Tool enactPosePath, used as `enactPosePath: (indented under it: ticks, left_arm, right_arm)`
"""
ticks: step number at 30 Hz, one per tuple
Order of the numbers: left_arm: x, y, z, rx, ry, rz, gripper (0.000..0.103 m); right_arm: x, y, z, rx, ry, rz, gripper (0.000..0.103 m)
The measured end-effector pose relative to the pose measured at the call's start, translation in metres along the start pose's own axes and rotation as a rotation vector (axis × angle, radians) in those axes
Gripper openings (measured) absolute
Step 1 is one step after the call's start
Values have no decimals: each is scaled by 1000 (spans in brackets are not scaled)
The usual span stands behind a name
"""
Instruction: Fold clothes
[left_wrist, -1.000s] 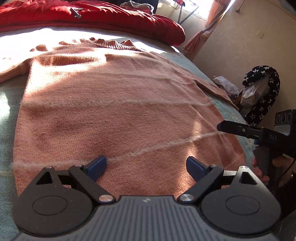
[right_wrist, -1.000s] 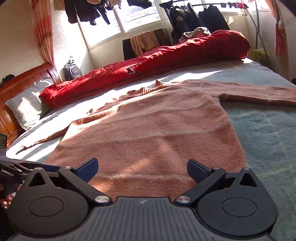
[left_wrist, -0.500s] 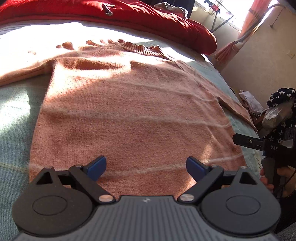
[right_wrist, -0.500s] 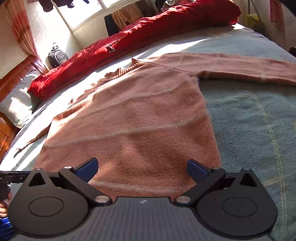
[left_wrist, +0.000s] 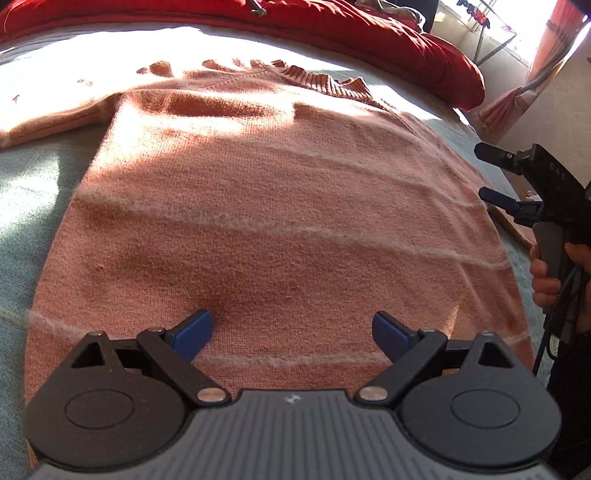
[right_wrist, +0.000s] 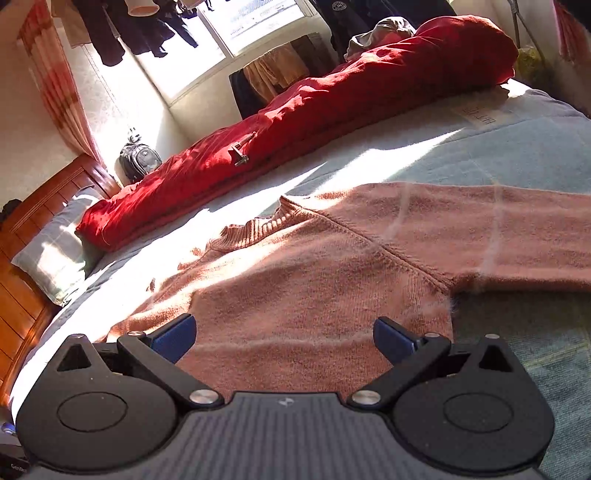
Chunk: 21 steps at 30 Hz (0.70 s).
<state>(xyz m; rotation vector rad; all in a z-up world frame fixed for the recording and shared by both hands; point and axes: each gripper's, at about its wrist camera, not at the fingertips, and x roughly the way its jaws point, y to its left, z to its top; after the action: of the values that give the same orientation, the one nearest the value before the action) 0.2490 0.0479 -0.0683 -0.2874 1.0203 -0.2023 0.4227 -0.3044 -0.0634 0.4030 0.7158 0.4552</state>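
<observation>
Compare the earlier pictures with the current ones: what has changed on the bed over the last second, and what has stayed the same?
Both grippers have moved forward over the sweater, toward its collar. The left gripper now hangs above the lower body; the right gripper is up near the shoulder and the outstretched sleeve. Nothing was grasped or released: both stay open, and the sweater still lies flat beside the red quilt.

A salmon-pink knitted sweater (left_wrist: 280, 206) with thin, fuzzy pale stripes lies across a pale blue-green bedcover (right_wrist: 517, 140) with a faint check. Behind it sits a bright red quilt (right_wrist: 332, 110). The left gripper (left_wrist: 291, 328) and right gripper (right_wrist: 284, 332) are black with blue fingertips (left_wrist: 194, 328). The headboard (right_wrist: 26, 229) is reddish-brown wood, and the curtain (right_wrist: 55, 81) is checked orange-pink.
</observation>
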Motion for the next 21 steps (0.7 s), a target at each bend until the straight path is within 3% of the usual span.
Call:
enactPosePath:
  ticks: [5, 14, 18, 21]
  left_arm:
    - [-4, 5, 4, 36, -11, -22, 94]
    - [-4, 22, 3, 8, -64, -64, 95]
    - [-5, 21, -2, 22, -73, -57, 95]
    - [-6, 19, -4, 23, -74, -45, 95]
  right_arm:
    - [34, -13, 4, 59, 74, -126, 103]
    - [11, 10, -35, -126, 112, -267, 103]
    - [14, 19, -13, -98, 60, -222, 103]
    - [15, 19, -15, -113, 71, -223, 103]
